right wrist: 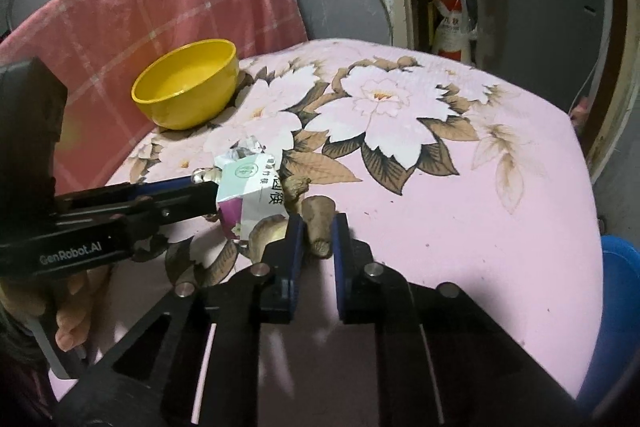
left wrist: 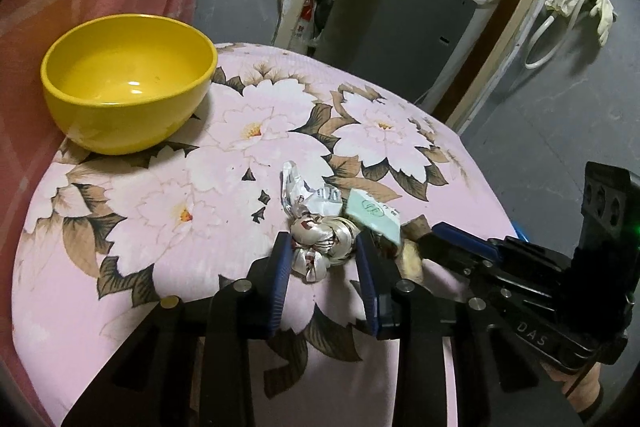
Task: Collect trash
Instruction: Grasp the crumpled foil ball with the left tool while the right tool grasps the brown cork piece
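A yellow bowl [left wrist: 128,83] stands at the table's far left; it also shows in the right wrist view [right wrist: 188,83]. My left gripper [left wrist: 322,247] has its blue fingers on both sides of a crumpled silver wrapper [left wrist: 316,243]. A white crumpled wrapper [left wrist: 308,193] and a pale green and white paper packet [left wrist: 374,217] lie just beyond. My right gripper [right wrist: 318,227] has its fingers close around a piece of ginger root [right wrist: 318,219], next to the paper packet [right wrist: 252,195]. The right gripper also shows in the left wrist view [left wrist: 424,239].
The table wears a pink floral cloth [left wrist: 280,115]. A pink checked cloth [right wrist: 160,7] hangs behind the bowl. A dark cabinet [left wrist: 400,23] stands in the doorway beyond. A blue tub [right wrist: 620,307] sits at the table's right edge.
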`<state>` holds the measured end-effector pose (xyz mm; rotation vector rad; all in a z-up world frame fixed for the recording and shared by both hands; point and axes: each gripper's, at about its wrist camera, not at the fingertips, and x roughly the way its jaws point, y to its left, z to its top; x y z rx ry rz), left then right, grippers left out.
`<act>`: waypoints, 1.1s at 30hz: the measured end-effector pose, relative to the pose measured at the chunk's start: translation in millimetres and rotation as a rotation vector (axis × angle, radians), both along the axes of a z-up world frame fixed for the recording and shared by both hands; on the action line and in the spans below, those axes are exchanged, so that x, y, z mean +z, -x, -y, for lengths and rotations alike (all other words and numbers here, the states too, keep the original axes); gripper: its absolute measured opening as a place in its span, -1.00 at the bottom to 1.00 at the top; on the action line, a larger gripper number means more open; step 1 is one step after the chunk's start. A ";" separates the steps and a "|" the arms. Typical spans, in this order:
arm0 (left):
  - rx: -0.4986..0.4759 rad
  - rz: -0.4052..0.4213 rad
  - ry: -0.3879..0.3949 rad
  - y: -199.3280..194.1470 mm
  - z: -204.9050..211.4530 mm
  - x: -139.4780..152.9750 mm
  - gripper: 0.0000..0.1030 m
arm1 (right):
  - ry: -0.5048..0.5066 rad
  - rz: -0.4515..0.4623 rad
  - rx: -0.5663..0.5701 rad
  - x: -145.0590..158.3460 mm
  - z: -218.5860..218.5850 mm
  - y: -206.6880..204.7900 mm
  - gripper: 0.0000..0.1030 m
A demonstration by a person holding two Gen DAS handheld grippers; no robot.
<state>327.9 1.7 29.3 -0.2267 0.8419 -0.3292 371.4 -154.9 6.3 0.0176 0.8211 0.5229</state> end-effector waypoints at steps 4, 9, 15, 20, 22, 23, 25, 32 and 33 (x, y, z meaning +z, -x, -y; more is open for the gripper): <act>0.010 0.022 -0.006 11.7 1.8 5.4 -0.46 | 0.012 0.042 -0.005 5.1 2.2 11.9 -0.14; 0.027 0.062 -0.011 27.6 3.3 13.8 -0.46 | 0.014 0.121 -0.019 16.4 7.0 30.9 -0.15; 0.029 0.097 -0.009 45.5 11.0 23.5 -0.46 | -0.005 0.183 -0.033 30.1 15.7 51.9 -0.16; 0.022 0.094 -0.005 57.5 17.2 26.3 -0.46 | -0.017 0.179 -0.031 33.9 23.2 68.0 -0.16; 0.019 0.092 -0.002 63.6 19.2 26.2 -0.46 | -0.015 0.177 -0.032 33.7 27.0 76.1 -0.17; 0.017 0.090 -0.001 66.5 19.9 25.8 -0.46 | -0.016 0.174 -0.032 33.2 29.5 80.0 -0.17; 0.015 0.083 0.002 71.7 21.6 23.9 -0.46 | -0.021 0.164 -0.032 31.3 34.8 87.6 -0.17; 0.008 0.055 -0.004 86.1 24.9 15.9 -0.46 | -0.029 0.108 -0.035 18.0 46.3 103.2 -0.18; 0.011 0.049 -0.007 86.7 24.6 14.9 -0.46 | -0.034 0.101 -0.031 16.3 46.6 104.1 -0.18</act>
